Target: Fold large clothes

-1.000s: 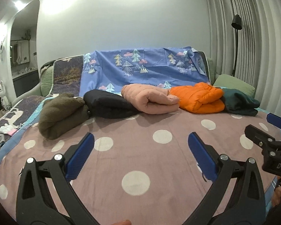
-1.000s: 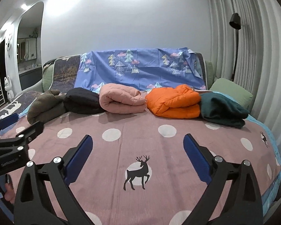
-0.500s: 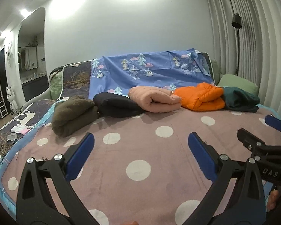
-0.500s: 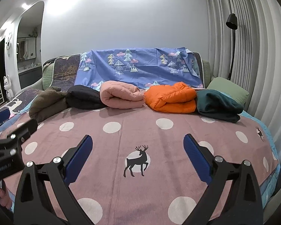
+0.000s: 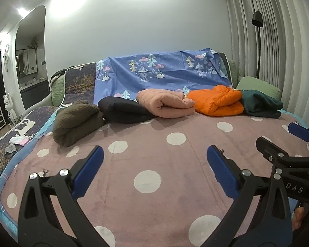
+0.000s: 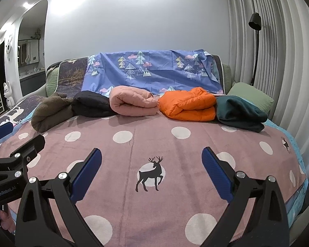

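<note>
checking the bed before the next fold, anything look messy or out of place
Mostly tidy: five folded clothes sit in a row. The brown one at the left end lies angled out of line, and small pale items lie loose at the bed's left edge. Both hand-held grippers are open and empty.

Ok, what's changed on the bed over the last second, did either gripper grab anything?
Neither took hold of anything. The left gripper and right gripper both drew back and rose a little from the bed, jaws wide open and empty throughout. The five folded garments, from the olive one to the teal one, stayed in their row on the spotted blanket.
</note>
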Available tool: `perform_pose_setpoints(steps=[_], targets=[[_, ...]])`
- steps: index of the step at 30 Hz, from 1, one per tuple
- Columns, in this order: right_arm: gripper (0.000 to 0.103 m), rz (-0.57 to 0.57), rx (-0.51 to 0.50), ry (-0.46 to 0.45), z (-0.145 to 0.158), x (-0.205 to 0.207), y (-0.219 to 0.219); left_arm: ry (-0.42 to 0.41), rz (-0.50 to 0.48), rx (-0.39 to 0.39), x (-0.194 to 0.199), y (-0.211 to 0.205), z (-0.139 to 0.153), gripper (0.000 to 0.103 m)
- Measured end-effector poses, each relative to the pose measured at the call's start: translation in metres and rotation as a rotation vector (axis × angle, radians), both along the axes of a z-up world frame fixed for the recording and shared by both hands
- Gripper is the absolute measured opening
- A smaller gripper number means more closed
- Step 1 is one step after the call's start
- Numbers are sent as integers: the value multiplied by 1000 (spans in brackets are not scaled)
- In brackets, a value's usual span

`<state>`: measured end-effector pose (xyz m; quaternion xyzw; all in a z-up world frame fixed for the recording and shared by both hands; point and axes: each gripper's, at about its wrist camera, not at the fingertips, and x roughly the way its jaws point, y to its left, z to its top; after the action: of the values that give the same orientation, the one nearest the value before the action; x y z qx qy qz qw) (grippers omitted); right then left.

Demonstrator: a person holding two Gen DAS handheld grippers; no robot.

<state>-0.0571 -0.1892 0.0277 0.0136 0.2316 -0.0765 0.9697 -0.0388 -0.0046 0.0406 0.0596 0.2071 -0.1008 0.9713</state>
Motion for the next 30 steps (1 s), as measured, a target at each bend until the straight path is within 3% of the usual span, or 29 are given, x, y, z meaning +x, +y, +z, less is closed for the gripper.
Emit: perform_pose_setpoints(steps=[18, 30], targets=[[98, -12, -4, 17, -8, 3, -5, -41, 40, 1, 1, 3, -6, 101], [98, -15, -1, 27, -12, 5, -10, 2, 37, 20, 8, -1, -13, 101]])
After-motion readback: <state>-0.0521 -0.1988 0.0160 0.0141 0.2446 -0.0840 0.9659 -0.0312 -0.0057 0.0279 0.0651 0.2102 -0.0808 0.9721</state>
